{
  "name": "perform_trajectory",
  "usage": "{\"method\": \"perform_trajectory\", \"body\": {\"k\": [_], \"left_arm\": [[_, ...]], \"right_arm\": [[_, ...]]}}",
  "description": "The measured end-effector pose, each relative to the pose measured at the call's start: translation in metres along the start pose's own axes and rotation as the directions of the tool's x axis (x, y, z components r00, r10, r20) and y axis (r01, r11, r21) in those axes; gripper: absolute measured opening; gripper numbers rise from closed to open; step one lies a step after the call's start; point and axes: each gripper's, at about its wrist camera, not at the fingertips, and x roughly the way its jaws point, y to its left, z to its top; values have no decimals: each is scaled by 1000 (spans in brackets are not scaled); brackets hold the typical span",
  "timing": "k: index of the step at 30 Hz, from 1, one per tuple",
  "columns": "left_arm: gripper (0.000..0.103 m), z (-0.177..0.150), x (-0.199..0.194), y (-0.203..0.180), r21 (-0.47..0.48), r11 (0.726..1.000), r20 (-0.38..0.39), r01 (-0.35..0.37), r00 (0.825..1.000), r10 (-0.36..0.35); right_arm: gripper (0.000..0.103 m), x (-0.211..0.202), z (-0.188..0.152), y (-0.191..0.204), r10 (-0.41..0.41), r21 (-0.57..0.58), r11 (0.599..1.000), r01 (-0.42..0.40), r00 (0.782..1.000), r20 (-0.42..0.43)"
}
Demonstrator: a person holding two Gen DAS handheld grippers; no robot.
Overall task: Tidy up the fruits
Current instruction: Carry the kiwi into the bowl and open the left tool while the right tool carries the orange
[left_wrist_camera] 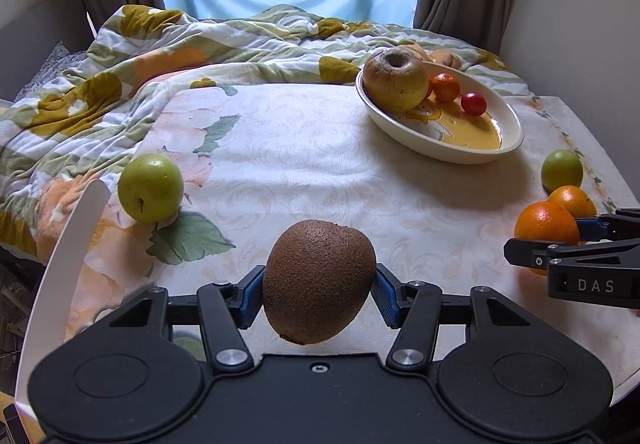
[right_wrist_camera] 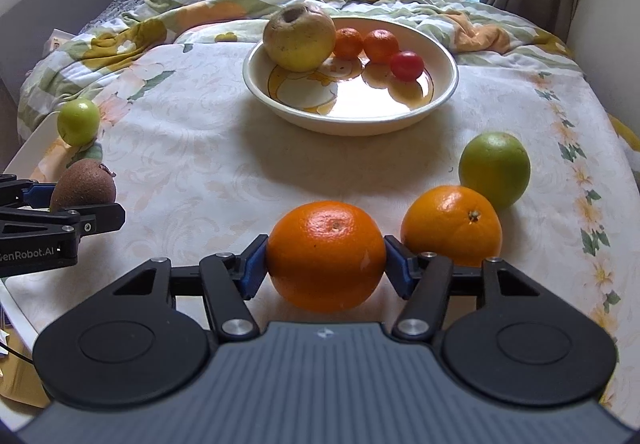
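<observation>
Left gripper [left_wrist_camera: 318, 286] has its fingers pinching a kiwi [left_wrist_camera: 318, 282] near the table's [left_wrist_camera: 280, 148] front edge; right gripper [right_wrist_camera: 325, 258] has its fingers pinching an orange [right_wrist_camera: 326, 256], with a 2nd orange [right_wrist_camera: 452, 224] just beside it and a green citrus [right_wrist_camera: 494, 168] behind that. The bowl [right_wrist_camera: 440, 100] at mid-table holds a yellow apple [right_wrist_camera: 300, 38], 2 tangerines [right_wrist_camera: 380, 44] and a cherry tomato [right_wrist_camera: 406, 65]; a green apple [left_wrist_camera: 150, 188] sits at the left edge. Judged step: both fruits grasped, transfer pending; next move calls for carrying each over the rim and releasing low into the bowl's free front half so nothing rolls out.
</observation>
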Motion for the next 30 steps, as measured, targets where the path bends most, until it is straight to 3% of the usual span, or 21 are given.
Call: {"method": "perform_trajectory", "body": {"k": [18, 30], "left_arm": [[60, 41, -69, -38, -44, 999, 100, -4, 995, 8], [60, 85, -62, -65, 3, 999, 154, 34, 988, -34]], "right_arm": [[75, -68, 34, -18, 87, -39, 996, -85, 995, 51], [75, -97, 77, -55, 79, -58, 996, -74, 992, 94]]}}
